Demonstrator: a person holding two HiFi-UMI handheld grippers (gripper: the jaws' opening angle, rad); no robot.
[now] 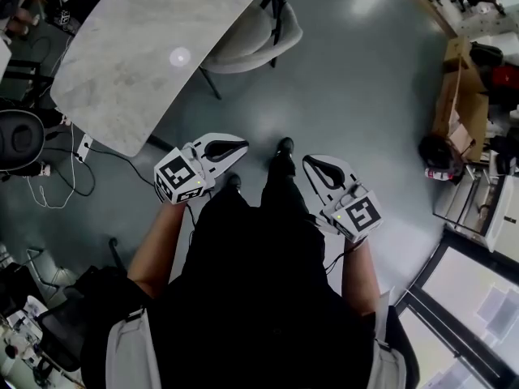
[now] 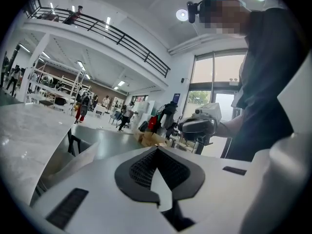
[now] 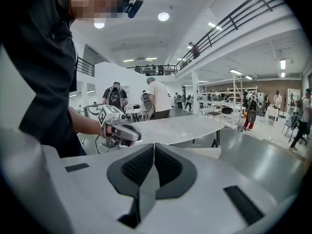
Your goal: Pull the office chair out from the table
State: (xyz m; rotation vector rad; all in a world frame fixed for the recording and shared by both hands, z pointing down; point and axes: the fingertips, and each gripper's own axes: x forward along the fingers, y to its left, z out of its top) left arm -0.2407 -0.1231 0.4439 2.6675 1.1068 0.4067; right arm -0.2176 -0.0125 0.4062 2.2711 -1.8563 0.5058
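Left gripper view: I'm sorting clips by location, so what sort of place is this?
Probably a big open workshop or lab hall. A railed upper gallery runs overhead, metal shelving racks stand in the background with people walking about, and a long pale table stands out in the open.

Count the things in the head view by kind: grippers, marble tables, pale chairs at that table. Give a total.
grippers: 2, the left gripper and the right gripper, both with fingers shut on nothing
marble table: 1
pale chair, partly under the table's edge: 1
total: 4
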